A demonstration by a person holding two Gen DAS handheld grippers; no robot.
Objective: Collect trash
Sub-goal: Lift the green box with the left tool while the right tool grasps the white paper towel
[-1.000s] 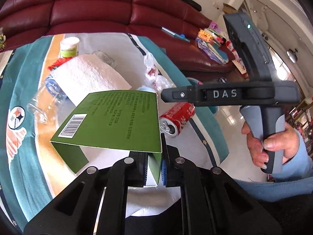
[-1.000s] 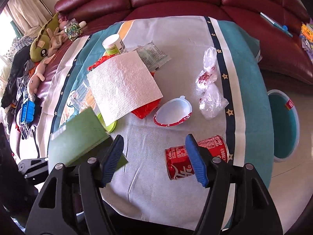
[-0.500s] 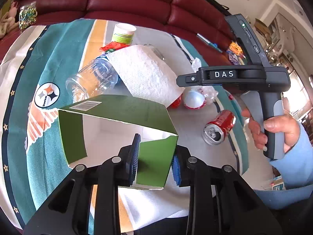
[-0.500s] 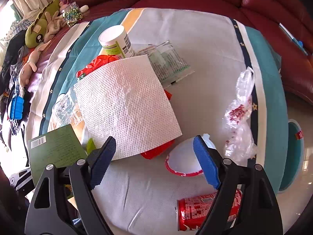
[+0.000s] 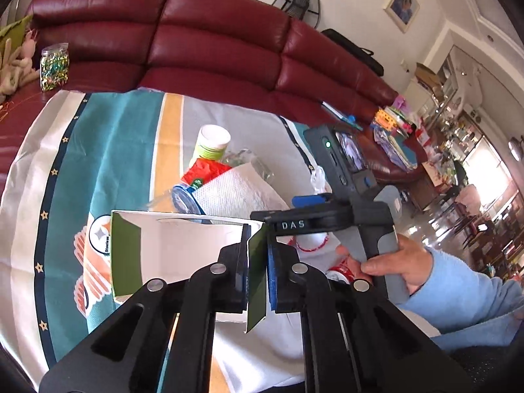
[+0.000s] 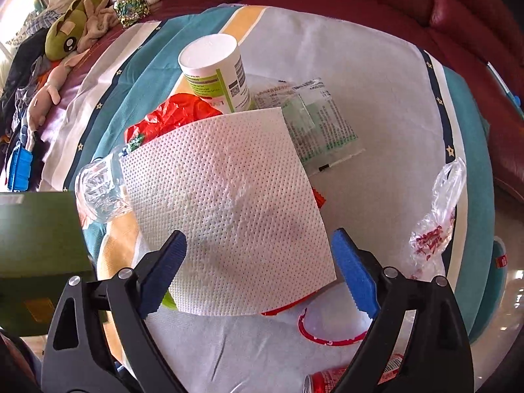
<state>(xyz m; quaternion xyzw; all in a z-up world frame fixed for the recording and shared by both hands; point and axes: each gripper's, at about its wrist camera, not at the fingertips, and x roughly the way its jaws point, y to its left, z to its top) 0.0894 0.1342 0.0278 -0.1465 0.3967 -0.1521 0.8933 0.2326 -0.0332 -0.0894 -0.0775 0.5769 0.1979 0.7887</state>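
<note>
— Two tongs, two different jobs. Left gripper point(image 5: 258, 262): closing, pads pressed on one flap of the green carton point(image 5: 126, 255), white inside turned toward the lens. Carried off the cloth by that thin flap, probably because no other part fits between the pads.

— And the right gripper point(image 6: 258, 239)?

— Opening, wide apart, gripping nothing. Aimed steeply down over the paper towel point(image 6: 229, 196), one pad near each lower corner. Likely spread that wide to straddle the sheet, or whatever comes next.

— Rest of the trash?

— Heaped mid-table. Under the towel: a red wrapper point(image 6: 170, 118) and a clear bottle point(image 6: 101, 190) on its side. Behind: a white tub point(image 6: 213, 72), upright, touching the wrapper. Beside it, a flat clear sachet point(image 6: 314, 121), partly tucked under the towel's edge. Further right, well apart, a crumpled plastic bag point(image 6: 439, 209). Nearest the lens, a red-rimmed lid point(image 6: 330, 327) and a soda can point(image 6: 327, 383), lying down.

— Surface?

— Soft tablecloth point(image 6: 344, 52), grey centre with teal, yellow and starred navy bands. Slightly rumpled, so expect light items to shift.

— Room?

— Living room. Dark red leather sofa point(image 5: 213, 42) wrapping the far side, a jar of glitter point(image 5: 54, 65) and plush toys point(image 6: 65, 36) on it. Off the table's right edge, a teal rim point(image 6: 499, 245) at floor level, possibly the bin; cannot tell for sure.
</note>
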